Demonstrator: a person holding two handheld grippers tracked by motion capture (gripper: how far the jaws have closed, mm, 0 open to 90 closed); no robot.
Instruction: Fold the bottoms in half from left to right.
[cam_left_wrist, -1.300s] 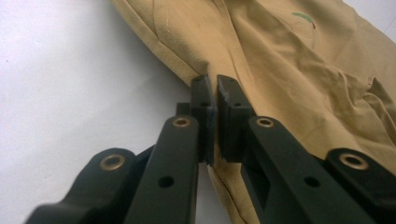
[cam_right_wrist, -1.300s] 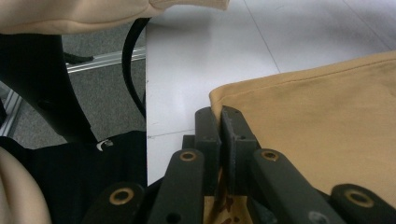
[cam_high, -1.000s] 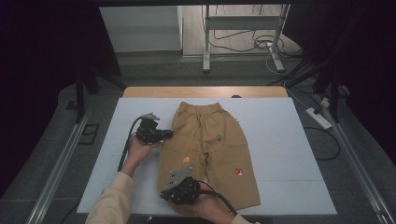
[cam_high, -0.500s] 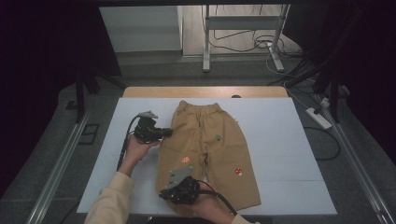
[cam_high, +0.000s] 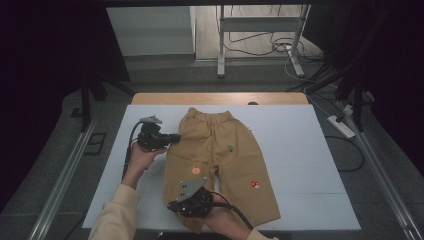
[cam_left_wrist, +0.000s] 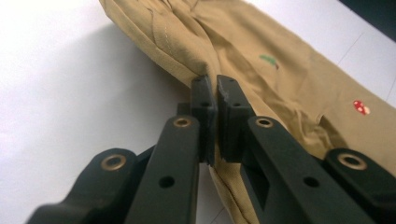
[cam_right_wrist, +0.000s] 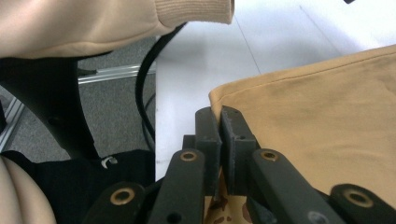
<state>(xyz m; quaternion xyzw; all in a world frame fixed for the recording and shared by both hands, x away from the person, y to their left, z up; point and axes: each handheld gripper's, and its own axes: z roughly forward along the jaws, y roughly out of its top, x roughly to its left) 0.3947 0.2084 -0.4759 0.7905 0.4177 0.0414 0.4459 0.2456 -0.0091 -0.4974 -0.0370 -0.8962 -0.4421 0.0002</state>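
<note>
Left hand-held gripper (cam_high: 172, 136): jaws pressed together on the side seam of the trousers (cam_high: 225, 160), just below the waistband on the trousers' left edge; in the left gripper view (cam_left_wrist: 215, 84) a fold of tan cloth is pinched between the pads and lifted slightly off the surface. Right hand-held gripper (cam_high: 172, 206): jaws also clamped on the trousers, at the hem corner of the near left leg; in the right gripper view (cam_right_wrist: 219, 114) the hem edge runs straight into the closed pads. Trousers lie flat and face up, waistband at the far end, both legs pointing toward the person, left leg at the near edge of the desk (cam_high: 310, 150). Three small patches on the trousers: green (cam_high: 230, 148) on the upper right leg, orange (cam_high: 196, 170) on the left leg, red mushroom (cam_high: 255, 183) lower on the right leg. Person's left hand (cam_high: 142, 159) sits just left of the trousers' waist area, cream sleeve (cam_high: 117, 212) trailing toward the near desk edge. Gripper cable (cam_high: 127, 155) runs along the left hand, well left of the trousers. Desk top is white, with a wood strip (cam_high: 220, 98) beyond the waistband.
</note>
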